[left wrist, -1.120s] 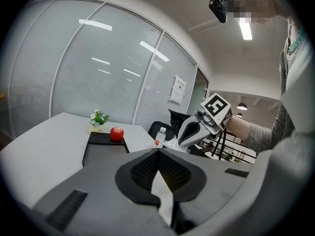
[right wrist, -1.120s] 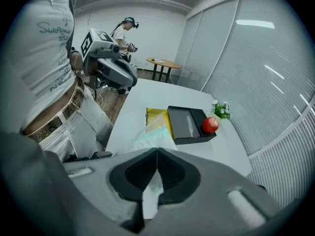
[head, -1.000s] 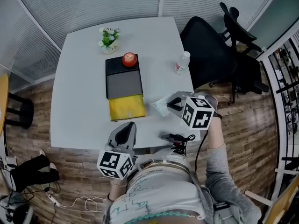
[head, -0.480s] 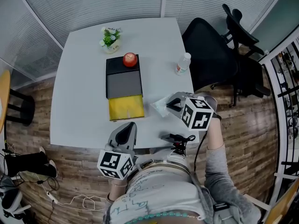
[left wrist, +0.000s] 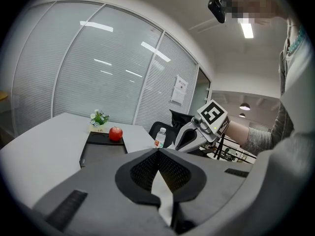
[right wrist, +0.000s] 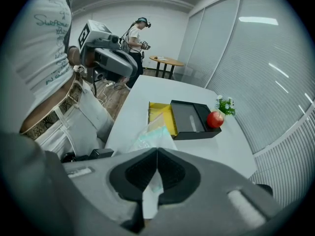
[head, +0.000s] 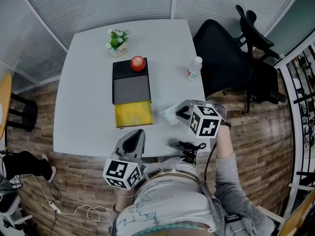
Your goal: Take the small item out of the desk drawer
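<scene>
Right claw [right wrist: 156, 154]: pinched shut on the small packet [right wrist: 153, 134].
Packet's lie: reaches from the claw tips toward the open yellow drawer [right wrist: 162, 118], over the counter's [right wrist: 135, 107] near edge.
Left claw [left wrist: 158, 151]: closed, empty.

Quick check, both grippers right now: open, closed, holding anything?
Left gripper: closed, empty.
Right gripper: closed on the pale plastic packet.

The left gripper [head: 137, 132] sits low in front of the torso and points almost level, away from the body, with its jaws closed together and nothing between them. The right gripper [head: 180, 113] slants steeply down, its jaws pinched on a thin packet [head: 167, 113]. The right forearm [head: 227, 163], in a grey sleeve, reaches forward from the person's right side.
</scene>
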